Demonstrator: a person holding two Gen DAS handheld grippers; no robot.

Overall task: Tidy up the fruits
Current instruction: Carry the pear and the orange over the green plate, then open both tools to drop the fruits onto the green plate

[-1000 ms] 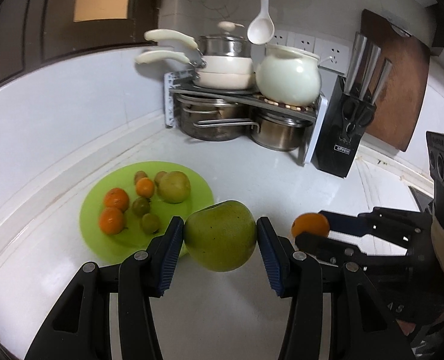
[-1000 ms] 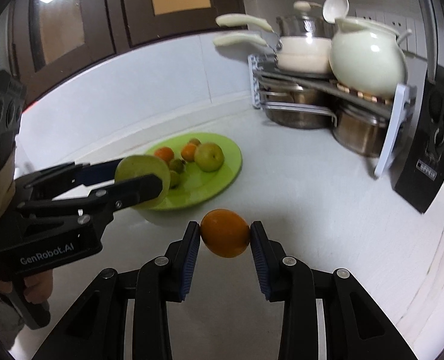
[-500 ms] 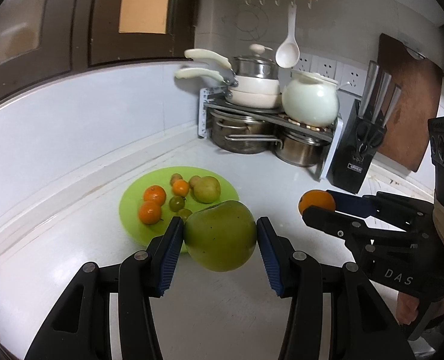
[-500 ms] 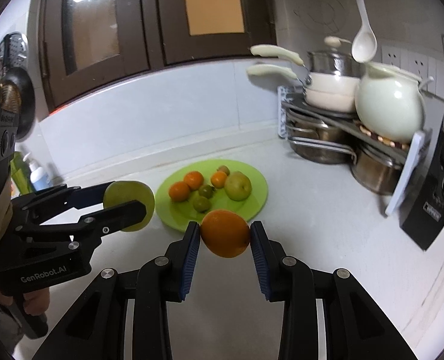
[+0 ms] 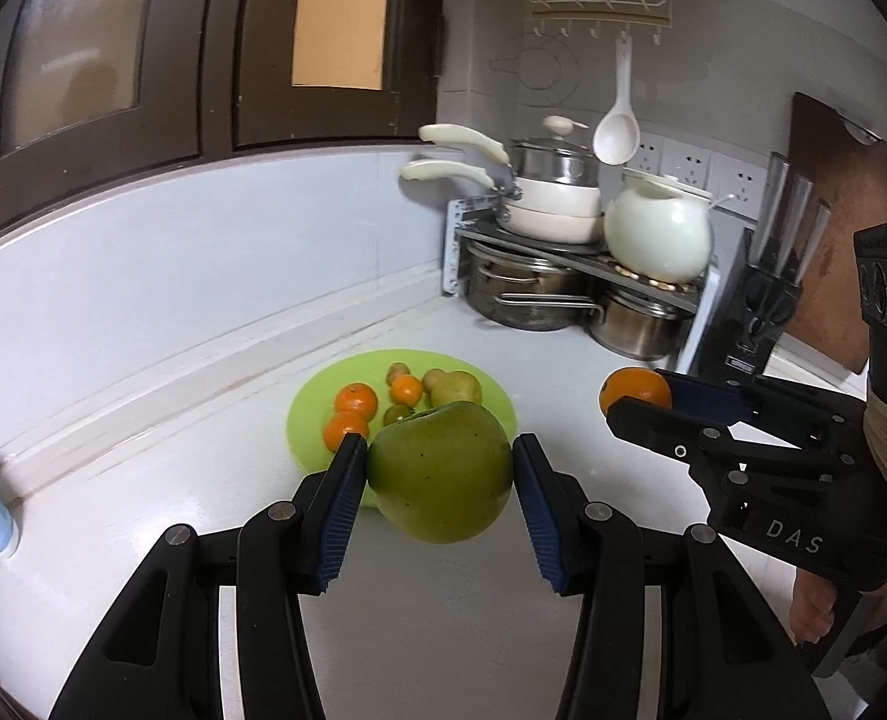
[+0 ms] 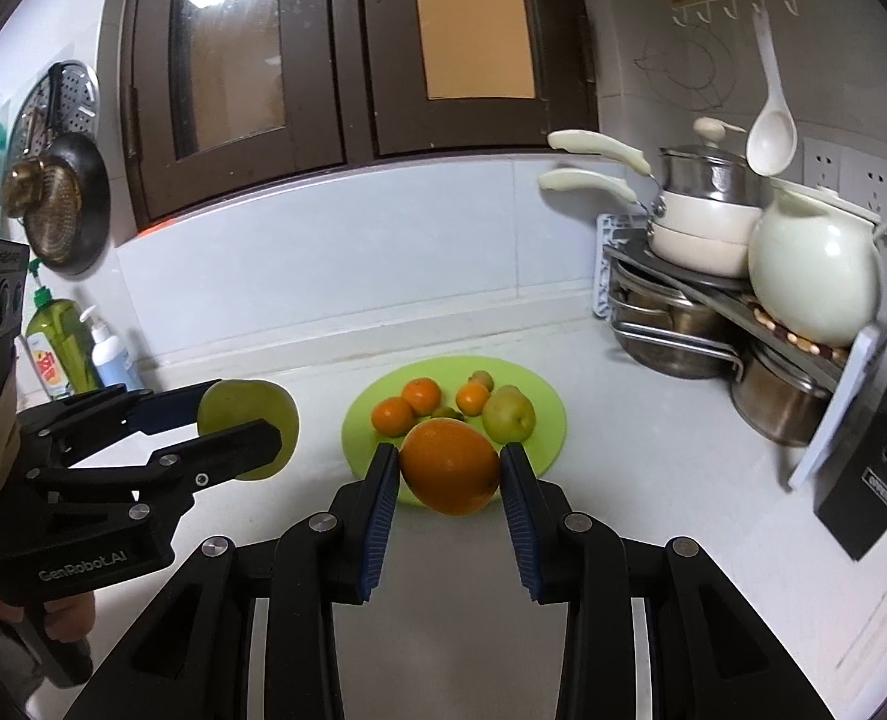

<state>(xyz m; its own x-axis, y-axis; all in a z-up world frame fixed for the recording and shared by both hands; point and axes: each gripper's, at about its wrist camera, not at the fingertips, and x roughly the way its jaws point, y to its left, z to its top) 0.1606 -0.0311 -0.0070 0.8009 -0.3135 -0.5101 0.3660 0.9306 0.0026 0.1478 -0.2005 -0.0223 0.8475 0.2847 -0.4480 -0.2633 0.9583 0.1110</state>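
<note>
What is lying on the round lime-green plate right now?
On the round lime-green plate: three small oranges, a yellow-green pear and a few small greenish fruits. The held large orange covers its near edge.

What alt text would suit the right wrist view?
The right gripper holds an orange above a white counter. Behind lies a green plate of fruit; the left gripper holds a green apple.
</note>
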